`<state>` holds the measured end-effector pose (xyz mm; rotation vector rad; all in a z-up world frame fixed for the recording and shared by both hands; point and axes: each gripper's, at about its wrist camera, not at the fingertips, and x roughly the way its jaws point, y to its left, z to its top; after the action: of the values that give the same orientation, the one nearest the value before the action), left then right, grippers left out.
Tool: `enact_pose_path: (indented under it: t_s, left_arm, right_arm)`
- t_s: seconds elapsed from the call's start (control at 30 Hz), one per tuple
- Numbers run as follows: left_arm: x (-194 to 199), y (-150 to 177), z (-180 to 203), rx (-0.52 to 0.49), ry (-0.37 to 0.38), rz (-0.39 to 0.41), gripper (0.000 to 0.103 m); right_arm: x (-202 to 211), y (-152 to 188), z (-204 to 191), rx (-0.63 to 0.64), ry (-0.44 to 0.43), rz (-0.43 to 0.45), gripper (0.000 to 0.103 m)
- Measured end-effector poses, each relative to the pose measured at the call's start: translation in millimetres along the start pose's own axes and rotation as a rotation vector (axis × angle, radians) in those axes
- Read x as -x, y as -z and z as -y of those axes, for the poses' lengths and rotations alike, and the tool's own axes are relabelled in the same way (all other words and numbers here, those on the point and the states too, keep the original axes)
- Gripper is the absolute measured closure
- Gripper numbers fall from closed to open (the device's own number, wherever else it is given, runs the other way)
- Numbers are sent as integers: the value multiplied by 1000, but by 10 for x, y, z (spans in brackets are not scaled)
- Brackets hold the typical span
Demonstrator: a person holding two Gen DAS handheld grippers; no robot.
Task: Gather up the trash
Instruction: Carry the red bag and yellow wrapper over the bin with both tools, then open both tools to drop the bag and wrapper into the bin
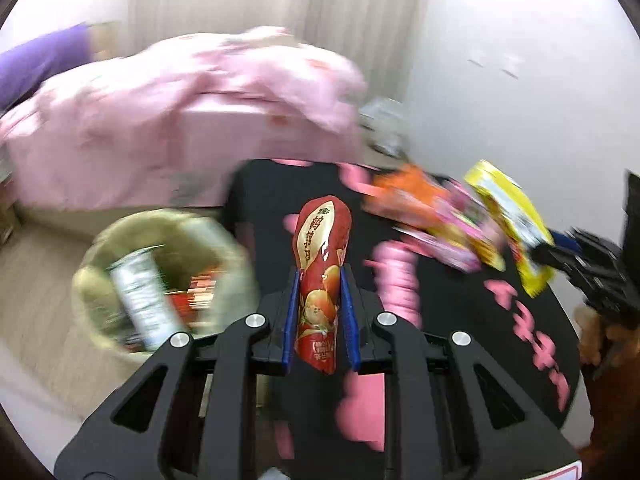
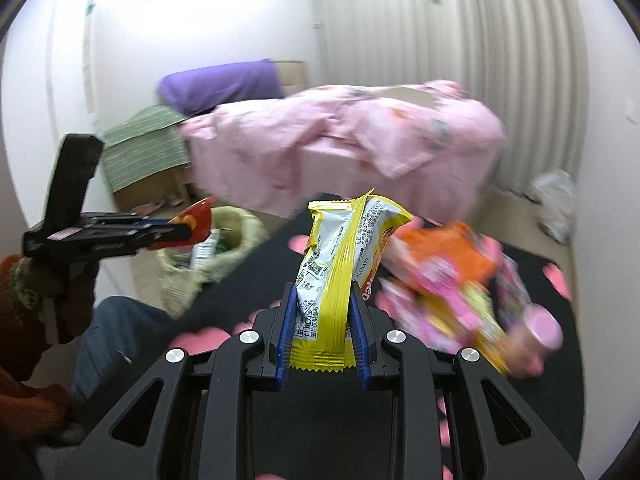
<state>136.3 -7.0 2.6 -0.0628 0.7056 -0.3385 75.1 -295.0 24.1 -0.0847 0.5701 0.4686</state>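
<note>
My left gripper [image 1: 319, 280] is shut on a red snack packet [image 1: 322, 264], held upright above the black table [image 1: 460, 312], right of the woven trash basket [image 1: 92, 276]. The basket holds a white can [image 1: 142, 300] and red wrappers. My right gripper [image 2: 323, 294] is shut on a yellow-and-white wafer wrapper [image 2: 340, 264], held above the table. In the left wrist view the right gripper [image 1: 548, 248] appears at the right with the yellow wrapper [image 1: 508, 224]. In the right wrist view the left gripper [image 2: 176, 232] hovers near the basket [image 2: 212, 256].
An orange packet [image 2: 448, 256], pink and yellow wrappers [image 2: 460, 312] and a pink cup [image 2: 542, 330] lie on the table at the right. A bed with a pink blanket [image 2: 340, 140] stands behind. Cardboard boxes [image 2: 148, 184] sit at the back left.
</note>
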Motion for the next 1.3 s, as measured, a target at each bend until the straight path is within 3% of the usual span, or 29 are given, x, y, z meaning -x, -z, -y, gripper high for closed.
enact_pose_path:
  t_s: [0.2,0.37,0.53,0.67,0.83,0.87,1.03,1.17,1.3]
  left_arm:
    - [87,8,-1004,199,-142,0,81]
    - [-20,108,-1421,280,-138,-16,80]
    - [-243,149,-1671,325,-120,-47,79]
    - [-410,108,-1779,324,-111,-73,68]
    - [-505,115,-1933,390,-66,-78,47]
    - [-505,118,-1961,398,-70,-73,40]
    - [-430,108,-2034,425,-141,-31,27]
    - [-306,61,-2013,451,-177,27,26]
    - [-244,-55,-1781,379,-224,60,26]
  right_arm:
    - [-731,-538,-608,135,-150,-42,78]
    - [-1514,-786,-1058,193,-272,-118,78]
    - [-2156,-842,-1271,185,-304,-195,78]
    - [-2595,-822,-1375,185,-318,-249,77]
    - [-2781,-678,-1441,196,-305,-288,65]
    - [-2802,-658,-1456,203,-298,-295,65]
    - [-2812,-617,-1407,215,-269,-301,61]
    - [-2585,-678,-1234,174,-250,-257,57]
    - [-2247,-698,-976,152,-164,-199,57]
